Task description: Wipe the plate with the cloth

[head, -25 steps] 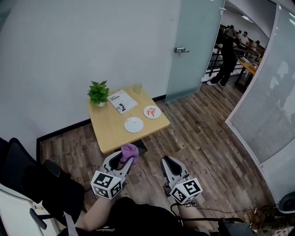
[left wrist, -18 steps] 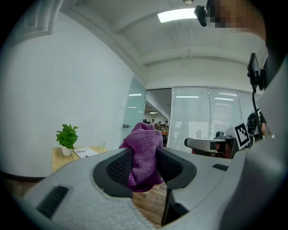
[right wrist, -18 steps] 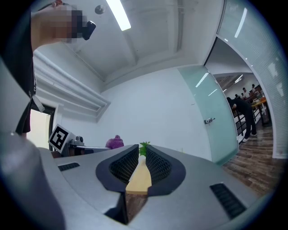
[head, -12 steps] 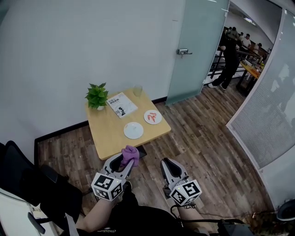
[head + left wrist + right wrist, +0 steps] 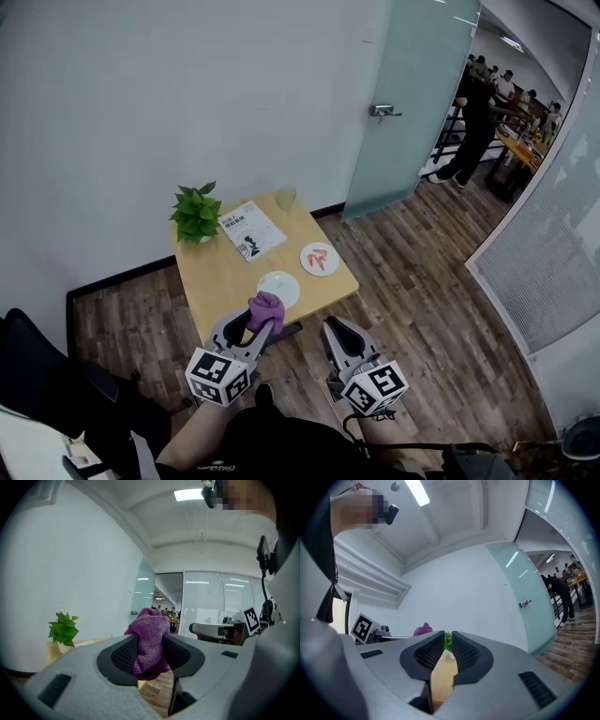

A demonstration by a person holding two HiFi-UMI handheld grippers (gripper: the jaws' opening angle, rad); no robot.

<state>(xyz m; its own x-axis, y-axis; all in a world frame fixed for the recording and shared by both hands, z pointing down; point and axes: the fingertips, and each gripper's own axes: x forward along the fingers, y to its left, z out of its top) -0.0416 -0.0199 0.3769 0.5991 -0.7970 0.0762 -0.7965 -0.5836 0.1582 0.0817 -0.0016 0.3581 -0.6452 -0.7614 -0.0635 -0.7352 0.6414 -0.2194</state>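
Observation:
An empty white plate (image 5: 278,289) lies near the front edge of the small wooden table (image 5: 220,272). My left gripper (image 5: 258,328) is shut on a bunched purple cloth (image 5: 264,311) and is held in the air just short of the table's front edge. From the left gripper view the cloth (image 5: 147,630) sticks up between the two pads of that gripper (image 5: 150,651). My right gripper (image 5: 335,330) hovers beside it over the floor. Its jaws (image 5: 447,641) stand almost together with nothing in them.
On the table are a potted plant (image 5: 195,214), a book (image 5: 253,230), a glass (image 5: 286,199) and a second plate with red food (image 5: 320,259). A frosted glass door (image 5: 412,94) stands at the right, with people (image 5: 478,122) beyond it. A black chair (image 5: 47,375) is at the left.
Both grippers have come closer to the table. The cloth now reaches the near rim of the white plate in the head view. The grip on the cloth is unchanged.

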